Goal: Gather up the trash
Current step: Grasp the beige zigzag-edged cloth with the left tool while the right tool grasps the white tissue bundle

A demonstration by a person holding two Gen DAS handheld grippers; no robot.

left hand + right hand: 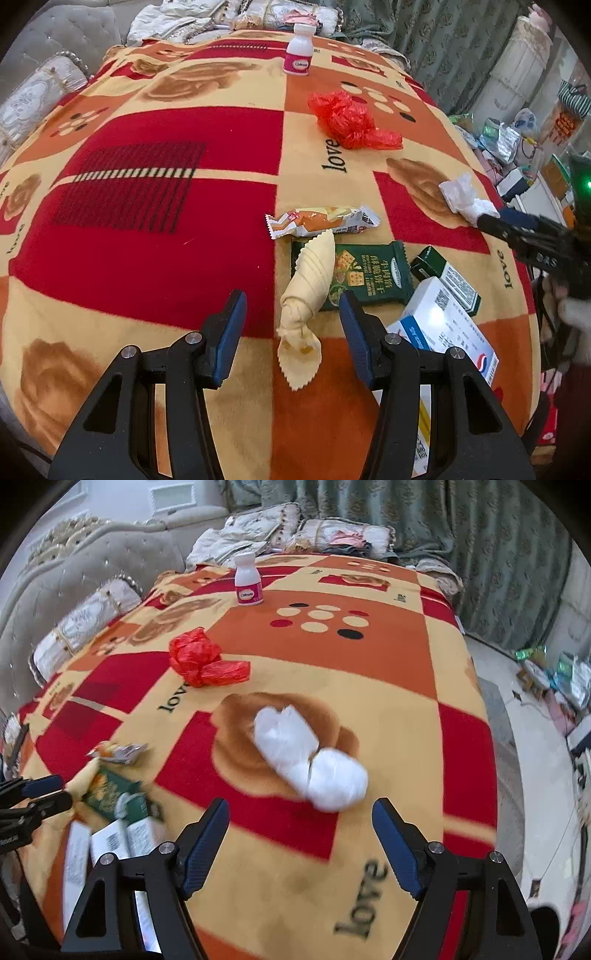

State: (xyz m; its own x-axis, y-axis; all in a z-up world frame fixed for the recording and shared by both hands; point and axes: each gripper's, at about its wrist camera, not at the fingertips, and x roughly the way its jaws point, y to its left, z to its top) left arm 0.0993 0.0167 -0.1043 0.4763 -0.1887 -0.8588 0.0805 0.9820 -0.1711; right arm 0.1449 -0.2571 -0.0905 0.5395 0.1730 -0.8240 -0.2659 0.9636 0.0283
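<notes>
While my left gripper point(291, 328) hovers with its fingers spread wide and empty around the twisted pale-yellow paper wrapper point(304, 295), I judge it lined up for a pinch. On the patterned red-and-orange blanket point(147, 221) I count one orange snack packet point(321, 220), one green cracker packet point(364, 275), three small boxes, one crumpled red plastic bag point(349, 120) and one white pill bottle point(299, 51). My right gripper point(301, 834), equally wide and empty, faces the one white tissue wad point(310, 757).
</notes>
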